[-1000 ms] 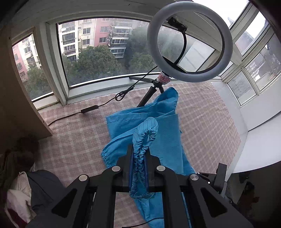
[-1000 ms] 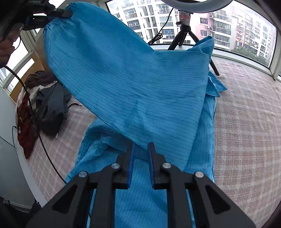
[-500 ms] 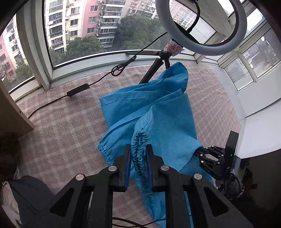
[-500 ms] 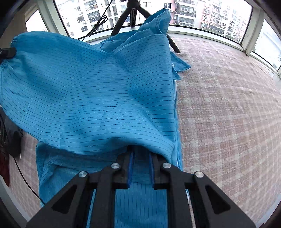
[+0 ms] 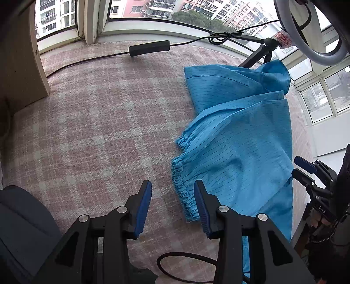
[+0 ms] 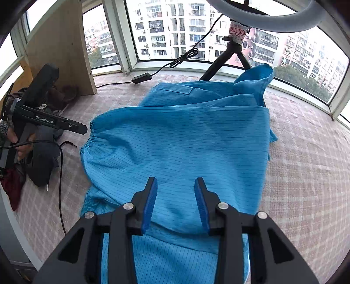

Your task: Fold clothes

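Note:
A blue striped garment (image 5: pixel 240 142) lies on the pink checked cover (image 5: pixel 98 131), with one sleeve folded across its body (image 6: pixel 186 139). The sleeve's elastic cuff (image 5: pixel 182 187) rests on the cover just inside the right finger of my left gripper (image 5: pixel 172 203). That gripper's jaws are opening and no pad presses the cuff. Seen from the right wrist, the left gripper (image 6: pixel 83 129) sits just left of the cuff (image 6: pixel 87 139). My right gripper (image 6: pixel 176 194) hovers over the sleeve's near end, jaws opening, with only cloth lying below them. It also shows at the garment's right edge (image 5: pixel 300 169).
A ring light (image 6: pixel 262 13) on a black tripod (image 6: pixel 218 65) stands behind the garment, its cable and controller (image 5: pixel 148 48) running along the window sill. A wooden board (image 6: pixel 61 50) and a heap of dark clothes (image 6: pixel 41 157) lie at the left. A cable loop (image 5: pixel 186 262) hangs near the left gripper.
The left gripper came down with the cuff, laid the sleeve across the garment and let the cuff go. The right gripper released the cloth too. Both jaws now stand apart.

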`<state>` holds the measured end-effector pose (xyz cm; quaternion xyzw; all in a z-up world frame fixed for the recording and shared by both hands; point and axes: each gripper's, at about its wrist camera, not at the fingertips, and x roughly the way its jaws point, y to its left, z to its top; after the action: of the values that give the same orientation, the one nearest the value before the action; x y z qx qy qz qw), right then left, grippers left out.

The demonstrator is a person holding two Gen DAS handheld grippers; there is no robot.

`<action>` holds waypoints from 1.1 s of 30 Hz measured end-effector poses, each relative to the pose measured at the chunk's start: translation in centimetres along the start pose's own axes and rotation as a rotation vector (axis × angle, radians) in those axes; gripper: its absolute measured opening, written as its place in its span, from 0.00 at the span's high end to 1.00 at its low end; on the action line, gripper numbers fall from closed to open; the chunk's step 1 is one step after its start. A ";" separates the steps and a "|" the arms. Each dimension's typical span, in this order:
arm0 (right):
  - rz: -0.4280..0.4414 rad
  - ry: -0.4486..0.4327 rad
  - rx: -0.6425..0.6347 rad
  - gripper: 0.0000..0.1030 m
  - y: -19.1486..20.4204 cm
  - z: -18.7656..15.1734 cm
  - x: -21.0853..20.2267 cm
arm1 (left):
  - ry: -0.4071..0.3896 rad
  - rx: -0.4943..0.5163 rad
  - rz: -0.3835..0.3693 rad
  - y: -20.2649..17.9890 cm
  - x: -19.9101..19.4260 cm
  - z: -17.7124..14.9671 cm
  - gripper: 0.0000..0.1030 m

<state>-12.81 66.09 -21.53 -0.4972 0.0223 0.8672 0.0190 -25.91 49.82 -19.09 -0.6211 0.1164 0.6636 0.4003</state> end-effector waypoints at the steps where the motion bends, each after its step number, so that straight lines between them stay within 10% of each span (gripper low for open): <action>1: -0.034 0.023 -0.019 0.66 -0.2 0.6 1.5 | 0.004 0.006 0.008 -0.1 0.5 -0.1 0.63; 7: -0.323 0.190 0.065 0.79 -7.8 0.4 7.1 | -0.020 0.021 -0.040 -0.9 1.2 -0.5 0.63; 13: -0.296 0.140 0.157 0.79 -10.2 0.3 5.1 | -0.032 0.030 -0.078 -2.3 2.7 0.5 0.65; 16: -0.274 0.086 0.104 0.77 -8.5 1.1 3.6 | -0.065 0.076 -0.111 -3.9 2.3 0.6 0.96; 24: -0.234 0.034 0.089 0.77 -7.5 2.0 1.1 | -0.153 0.175 -0.341 -9.7 -3.1 2.2 0.95; 33: -0.237 0.080 0.082 0.77 -7.8 1.4 3.5 | -0.010 -0.026 -0.126 -1.9 4.3 3.4 0.92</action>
<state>-15.36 74.04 -23.98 -0.5293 -0.0003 0.8367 0.1410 -26.68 54.92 -21.73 -0.6291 0.0664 0.6415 0.4339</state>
